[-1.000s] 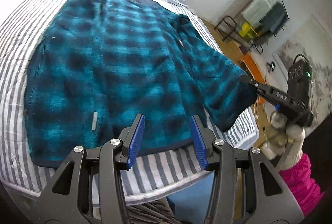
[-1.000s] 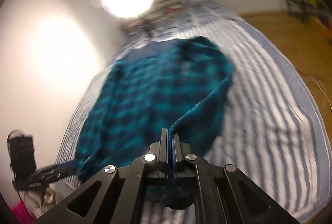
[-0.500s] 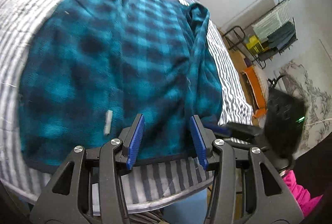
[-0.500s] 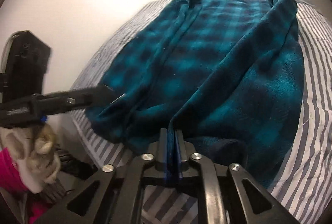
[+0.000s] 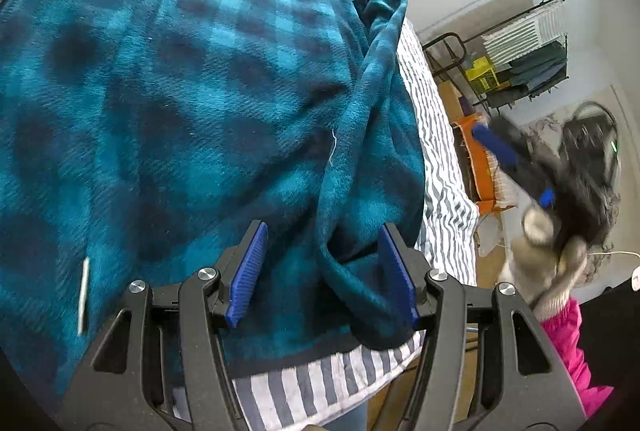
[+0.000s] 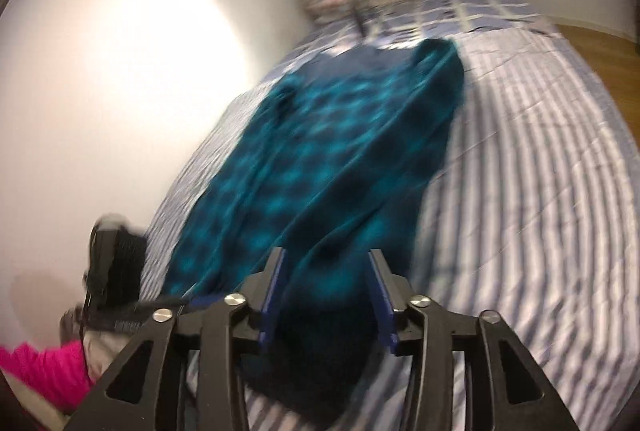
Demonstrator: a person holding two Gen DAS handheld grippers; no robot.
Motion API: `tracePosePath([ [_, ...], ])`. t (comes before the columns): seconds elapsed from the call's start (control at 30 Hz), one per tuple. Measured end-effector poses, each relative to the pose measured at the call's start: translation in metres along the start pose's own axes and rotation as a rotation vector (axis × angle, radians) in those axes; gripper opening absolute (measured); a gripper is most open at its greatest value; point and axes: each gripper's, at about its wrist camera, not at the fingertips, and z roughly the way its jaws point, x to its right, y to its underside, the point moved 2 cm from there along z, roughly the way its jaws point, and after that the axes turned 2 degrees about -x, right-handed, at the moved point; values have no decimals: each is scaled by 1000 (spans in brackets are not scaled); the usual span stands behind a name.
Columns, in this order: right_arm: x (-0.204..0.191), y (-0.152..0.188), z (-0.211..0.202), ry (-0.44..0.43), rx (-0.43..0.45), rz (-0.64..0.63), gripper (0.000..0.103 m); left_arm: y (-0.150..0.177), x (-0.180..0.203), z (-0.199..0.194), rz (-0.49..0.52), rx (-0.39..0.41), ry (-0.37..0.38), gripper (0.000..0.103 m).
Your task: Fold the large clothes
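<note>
- Both jaws are opening: our left gripper (image 5: 322, 271) hangs over the folded-in edge at the near hem, pads clear of the cloth; our right gripper (image 6: 326, 295) is parted too, nothing pinched.
- Our teal plaid fleece (image 5: 168, 103) lies along the striped bed (image 5: 440, 159), hem at its near edge.
- We judge one side fold laid; next we need a fresh grip for the following fold.

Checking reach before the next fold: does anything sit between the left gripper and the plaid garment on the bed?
Nothing visible does. The left gripper, jaws opening, is right over the teal plaid garment, with its folded-over edge between the fingers.
</note>
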Motion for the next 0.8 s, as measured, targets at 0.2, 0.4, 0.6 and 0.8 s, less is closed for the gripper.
tracePosePath([
  [0.2, 37, -57, 19, 59, 35, 84, 49, 0, 14, 6, 111, 1, -18, 4],
  [0.4, 71, -116, 50, 78, 72, 209, 49, 2, 35, -8, 186, 38, 6, 1],
  [0.6, 117, -140, 91, 28, 102, 411, 49, 3, 38, -18, 223, 51, 4, 1],
  [0.8, 142, -146, 120, -101, 120, 564, 42, 9, 17, -18, 186, 35, -35, 0],
])
